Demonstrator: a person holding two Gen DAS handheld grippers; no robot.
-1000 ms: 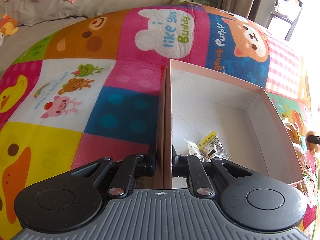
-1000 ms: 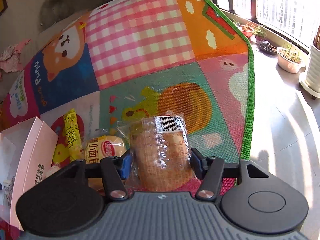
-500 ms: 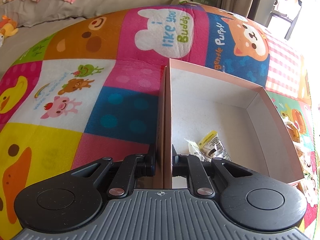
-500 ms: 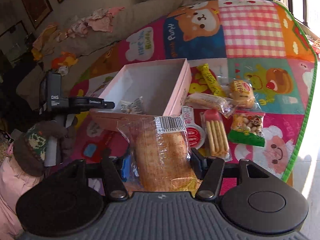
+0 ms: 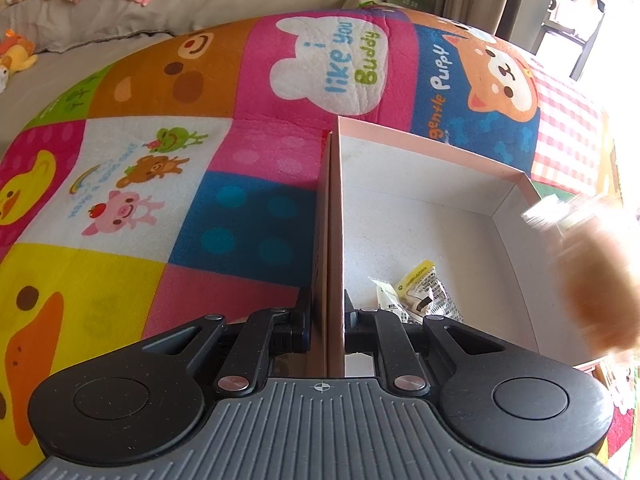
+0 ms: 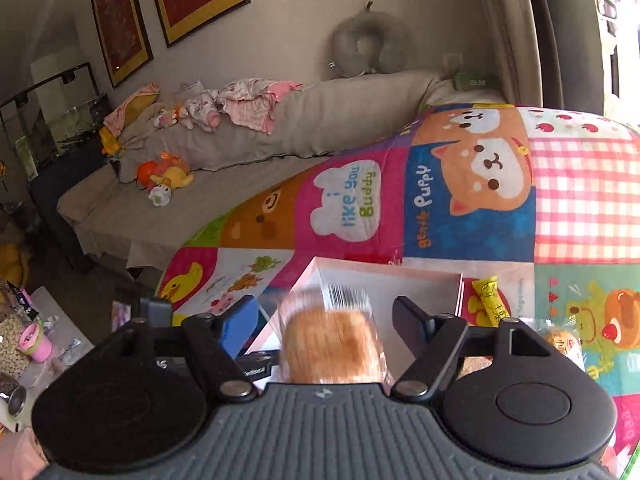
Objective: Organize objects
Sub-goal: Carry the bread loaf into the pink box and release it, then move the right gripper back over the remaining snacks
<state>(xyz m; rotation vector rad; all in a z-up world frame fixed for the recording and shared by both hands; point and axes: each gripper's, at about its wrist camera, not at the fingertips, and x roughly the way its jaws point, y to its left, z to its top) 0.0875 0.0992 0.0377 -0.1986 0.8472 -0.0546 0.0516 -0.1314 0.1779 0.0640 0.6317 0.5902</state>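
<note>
My left gripper (image 5: 327, 320) is shut on the near left wall of the pink box (image 5: 334, 220), which lies open on the play mat. A small black and yellow packet (image 5: 420, 294) lies inside the box. My right gripper (image 6: 326, 316) is open above the box (image 6: 384, 280). The wrapped bread (image 6: 330, 344) is blurred between its spread fingers, apart from the pads, and it shows blurred over the box's right wall in the left wrist view (image 5: 596, 284).
A yellow snack stick (image 6: 490, 294) and a round snack packet (image 6: 560, 340) lie on the colourful play mat (image 6: 440, 200) right of the box. A grey sofa (image 6: 240, 152) with toys and clothes stands behind the mat.
My right gripper has opened and let go of the wrapped bread, which now drops blurred over the box. The right gripper swung to face the sofa. My left gripper has not moved.
</note>
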